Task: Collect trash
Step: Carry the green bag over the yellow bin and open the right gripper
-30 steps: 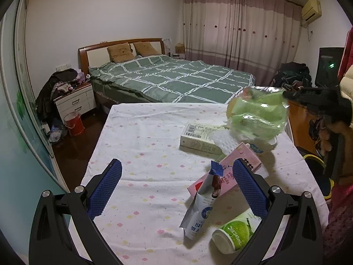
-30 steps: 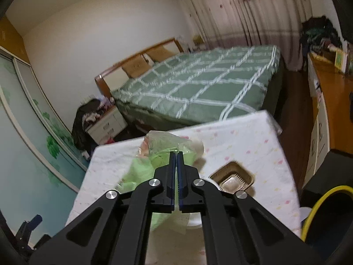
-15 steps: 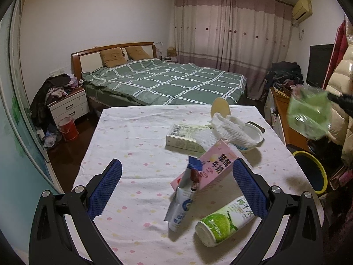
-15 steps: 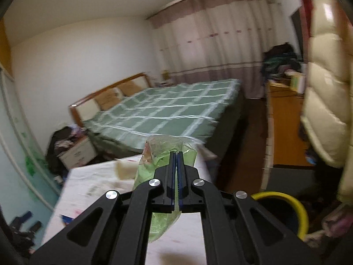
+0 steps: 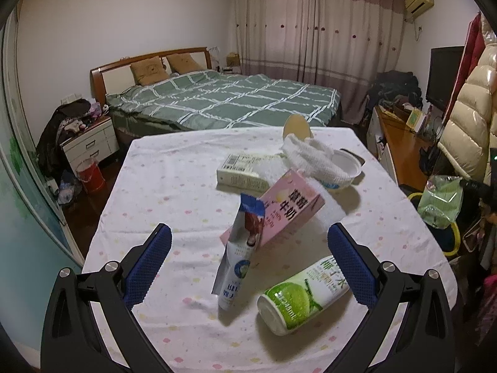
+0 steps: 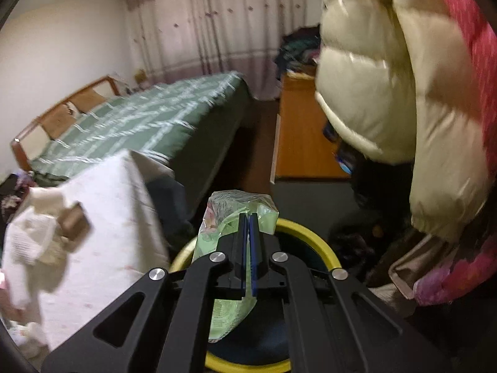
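My right gripper (image 6: 248, 217) is shut on a crumpled green plastic wrapper (image 6: 226, 217) and holds it above a yellow-rimmed bin (image 6: 313, 239). The wrapper also shows in the left wrist view (image 5: 441, 202), off the table's right edge over the bin (image 5: 455, 236). My left gripper (image 5: 248, 239) is open and empty over the table (image 5: 161, 180). Between its fingers lie a torn blue-topped sachet (image 5: 239, 255) and a pink carton (image 5: 279, 205). A green-labelled bottle (image 5: 304, 295) lies on its side by the right finger.
A cream box (image 5: 242, 171), white foam netting (image 5: 310, 158) and a white bowl (image 5: 344, 168) lie farther back on the table. A bed (image 5: 223, 99) stands behind it. A cream puffer jacket (image 6: 372, 93) hangs above the bin. A wooden desk (image 5: 400, 143) is at the right.
My right gripper has carried the green wrapper from above the table rightward and down, off the table's edge to over the bin. My left gripper has stayed open and drawn back slightly.
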